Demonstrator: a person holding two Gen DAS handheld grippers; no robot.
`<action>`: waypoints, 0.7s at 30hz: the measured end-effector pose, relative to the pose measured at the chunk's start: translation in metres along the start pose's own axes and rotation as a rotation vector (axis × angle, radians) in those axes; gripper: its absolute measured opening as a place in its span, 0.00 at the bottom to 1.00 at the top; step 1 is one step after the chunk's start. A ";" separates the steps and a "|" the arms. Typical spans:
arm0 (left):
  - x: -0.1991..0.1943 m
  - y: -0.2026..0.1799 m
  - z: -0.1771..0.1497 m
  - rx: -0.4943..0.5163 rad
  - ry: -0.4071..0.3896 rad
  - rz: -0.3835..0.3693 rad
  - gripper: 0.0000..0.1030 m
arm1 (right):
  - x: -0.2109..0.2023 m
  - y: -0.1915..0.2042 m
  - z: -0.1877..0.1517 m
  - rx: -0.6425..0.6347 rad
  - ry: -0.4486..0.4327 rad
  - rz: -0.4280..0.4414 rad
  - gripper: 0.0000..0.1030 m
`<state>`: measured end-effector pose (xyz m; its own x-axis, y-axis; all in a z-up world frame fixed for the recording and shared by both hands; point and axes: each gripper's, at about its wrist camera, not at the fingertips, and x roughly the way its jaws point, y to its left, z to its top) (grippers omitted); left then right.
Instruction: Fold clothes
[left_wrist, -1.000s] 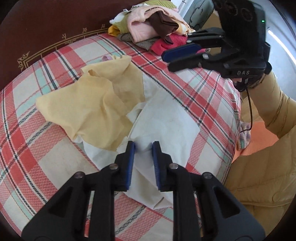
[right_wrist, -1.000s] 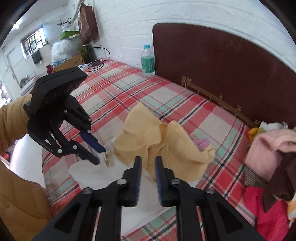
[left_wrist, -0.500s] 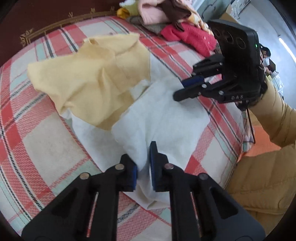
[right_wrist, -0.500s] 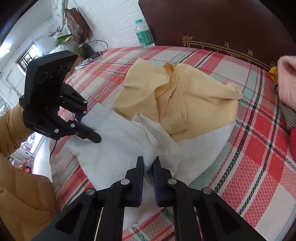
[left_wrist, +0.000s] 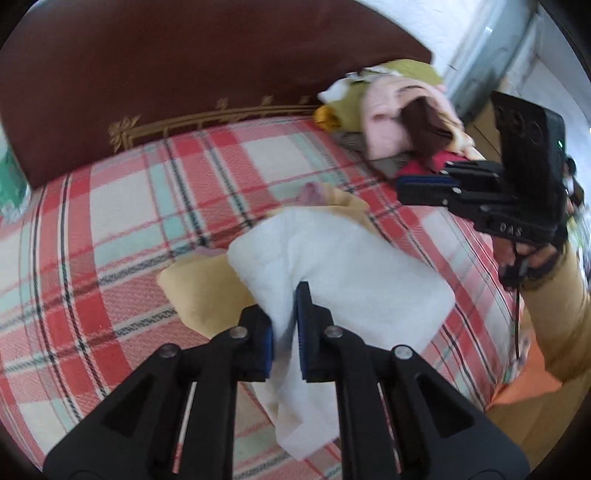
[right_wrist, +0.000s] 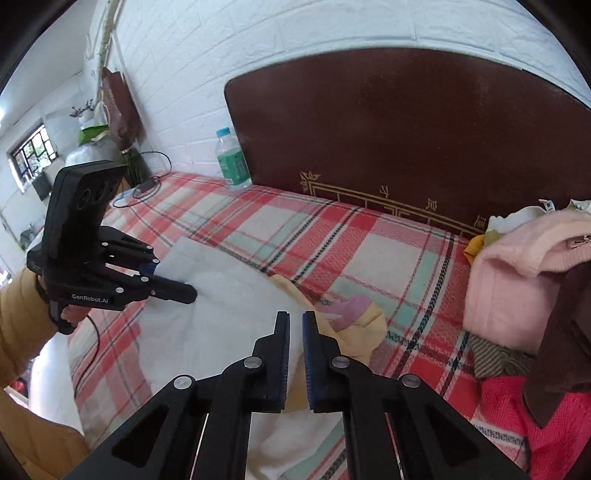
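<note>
Pinching white garment; left gripper.

Water bottle upright beside headboard; cable, probably charger.

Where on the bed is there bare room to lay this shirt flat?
Bare plaid blanket lies between headboard, bottle and the shirt. The clothes pile crowds the far right.

A home bedroom — plaid-covered bed, dark headboard, heaped clothes.
</note>
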<state>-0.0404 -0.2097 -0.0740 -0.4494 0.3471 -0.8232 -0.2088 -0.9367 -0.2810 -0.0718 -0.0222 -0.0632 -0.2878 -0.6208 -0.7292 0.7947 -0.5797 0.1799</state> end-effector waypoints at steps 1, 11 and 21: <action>0.007 0.005 -0.002 -0.022 0.008 0.021 0.25 | 0.008 -0.002 0.000 0.007 0.017 -0.019 0.07; -0.031 0.006 -0.023 -0.064 -0.134 0.060 0.48 | 0.014 0.023 -0.024 -0.015 0.030 0.117 0.44; 0.008 -0.017 -0.046 0.044 -0.081 0.046 0.48 | 0.069 0.007 -0.040 -0.008 0.134 0.000 0.09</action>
<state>-0.0001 -0.1933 -0.0985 -0.5277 0.3084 -0.7915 -0.2241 -0.9493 -0.2205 -0.0650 -0.0478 -0.1381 -0.2139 -0.5445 -0.8110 0.7989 -0.5752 0.1755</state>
